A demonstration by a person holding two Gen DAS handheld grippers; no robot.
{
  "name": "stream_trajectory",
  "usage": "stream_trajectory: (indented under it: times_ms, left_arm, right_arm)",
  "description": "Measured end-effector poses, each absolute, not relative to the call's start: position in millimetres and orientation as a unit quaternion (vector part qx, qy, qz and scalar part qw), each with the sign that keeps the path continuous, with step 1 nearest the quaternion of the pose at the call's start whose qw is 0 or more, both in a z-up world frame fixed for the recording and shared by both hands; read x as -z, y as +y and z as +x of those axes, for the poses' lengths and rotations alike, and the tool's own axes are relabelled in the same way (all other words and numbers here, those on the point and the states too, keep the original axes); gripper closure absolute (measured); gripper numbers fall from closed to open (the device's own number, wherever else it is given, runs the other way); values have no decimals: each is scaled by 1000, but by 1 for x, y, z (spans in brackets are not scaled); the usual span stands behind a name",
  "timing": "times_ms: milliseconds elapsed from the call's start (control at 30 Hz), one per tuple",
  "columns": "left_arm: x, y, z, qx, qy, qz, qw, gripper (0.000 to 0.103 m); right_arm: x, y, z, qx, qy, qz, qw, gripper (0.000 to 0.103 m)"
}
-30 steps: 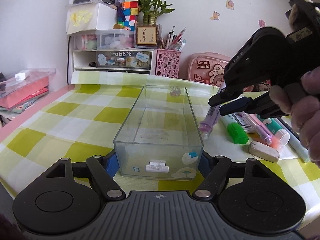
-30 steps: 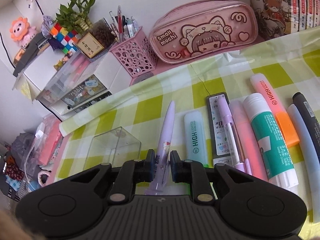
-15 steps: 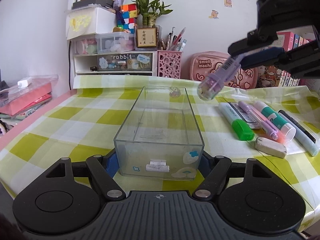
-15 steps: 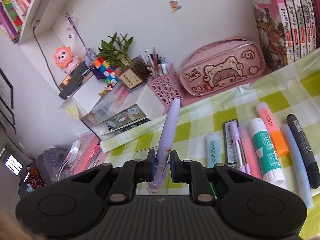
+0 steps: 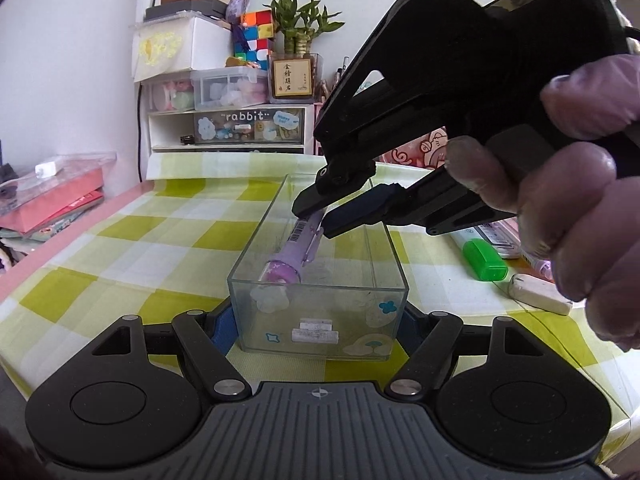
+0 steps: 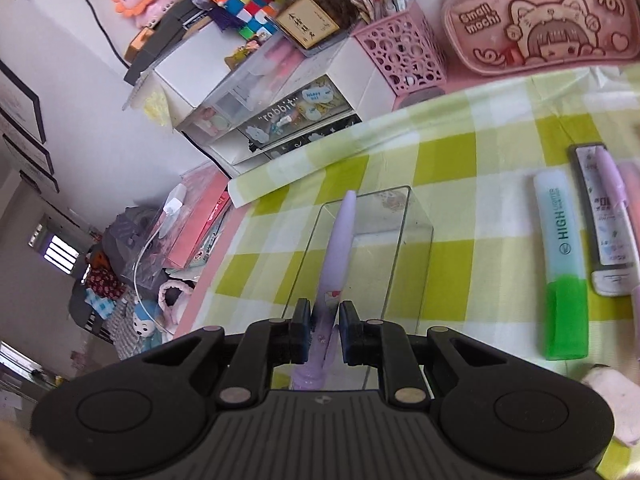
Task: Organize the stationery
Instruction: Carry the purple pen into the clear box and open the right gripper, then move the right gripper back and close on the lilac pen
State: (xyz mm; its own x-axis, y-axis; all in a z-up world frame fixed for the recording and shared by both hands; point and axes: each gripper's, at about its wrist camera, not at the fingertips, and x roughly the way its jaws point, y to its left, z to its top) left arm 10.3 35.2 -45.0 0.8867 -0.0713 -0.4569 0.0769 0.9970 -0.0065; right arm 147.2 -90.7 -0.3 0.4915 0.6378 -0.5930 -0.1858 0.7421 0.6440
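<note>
A clear rectangular box [image 5: 320, 292] stands on the green-checked cloth, and my left gripper [image 5: 318, 322] is shut on its near end, one pad against each side wall. My right gripper [image 5: 316, 220] is shut on a purple pen [image 5: 298, 248] and reaches in from the upper right, held by a gloved hand [image 5: 580, 200]. The pen slants down inside the box, its capped end low near the front left corner. In the right wrist view the pen [image 6: 340, 240] sticks forward from my right gripper [image 6: 325, 332] over the open box [image 6: 412, 240].
Right of the box lie a green highlighter [image 6: 564, 280], other pens and a white eraser [image 5: 538, 292]. At the back stand a pink pencil case [image 6: 540, 20], a pink pen cup [image 6: 400, 52] and a drawer unit [image 5: 240, 128]. Pink boxes [image 5: 52, 196] are stacked at the left.
My right gripper lifted the purple pen off the cloth at the right, carried it leftward over the box and lowered it inside. The left gripper and the box stayed put.
</note>
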Motion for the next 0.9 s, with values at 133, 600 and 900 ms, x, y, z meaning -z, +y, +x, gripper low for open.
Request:
stream_trajectory:
  times_ms: [133,600,900]
  left_arm:
    - [45,35,10,38,235,6,971,29]
    - [46,34,10,38,234,7,971,29]
    - [46,34,11,39,237,10,971,29]
  right_arm:
    - [-1,-85,154,-247,442,258,823,94]
    - [-8,-93,145,-248,425,269,828,94]
    - [-9,-148,109,-220,381,315,841,61]
